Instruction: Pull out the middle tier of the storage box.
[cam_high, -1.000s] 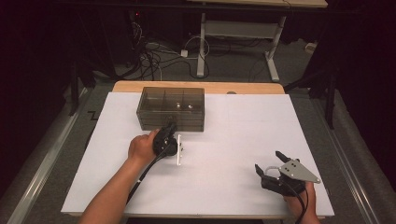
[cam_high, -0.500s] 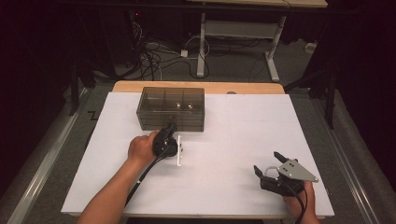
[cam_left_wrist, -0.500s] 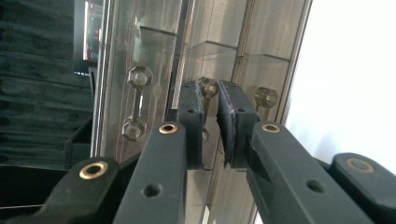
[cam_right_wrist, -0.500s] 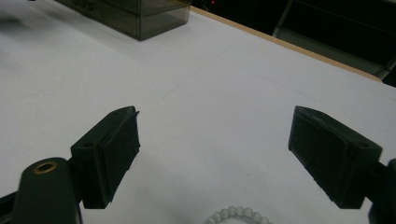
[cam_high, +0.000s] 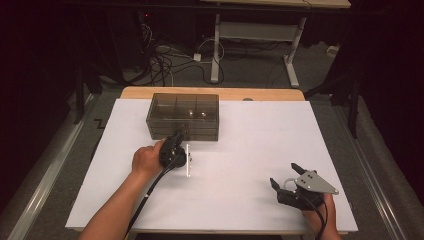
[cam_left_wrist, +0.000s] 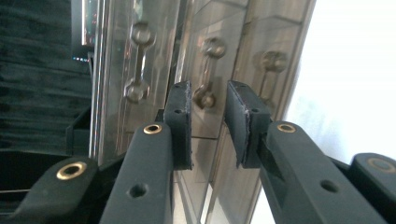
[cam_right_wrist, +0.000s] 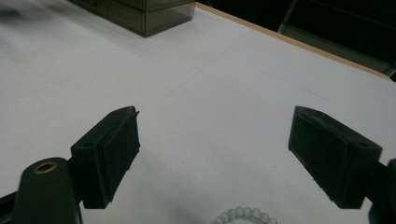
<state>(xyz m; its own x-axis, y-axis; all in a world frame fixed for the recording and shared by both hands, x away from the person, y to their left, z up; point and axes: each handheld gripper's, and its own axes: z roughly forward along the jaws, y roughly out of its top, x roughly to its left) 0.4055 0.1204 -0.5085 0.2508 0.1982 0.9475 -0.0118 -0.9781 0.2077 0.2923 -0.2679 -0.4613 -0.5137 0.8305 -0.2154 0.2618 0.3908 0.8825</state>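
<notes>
The left gripper (cam_high: 176, 145) sits at the front wall of the smoky plastic drawer box (cam_high: 183, 116), which lies at twelve o'clock from its jaws, long axis across the desk (cam_high: 250, 150). A drawer knob (cam_left_wrist: 204, 99) stands between the pads untouched; these jaws have just been opening. The right gripper (cam_high: 286, 176), far off, is released above a bead bracelet (cam_right_wrist: 246, 215). Neither hand has shifted since earlier.

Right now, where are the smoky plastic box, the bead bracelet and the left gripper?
smoky plastic box (cam_high: 183, 116), high view, its lid.
bead bracelet (cam_right_wrist: 245, 215), right gripper view, top of the bead loop.
left gripper (cam_left_wrist: 208, 122), left gripper view, gap between its fingertips.
</notes>
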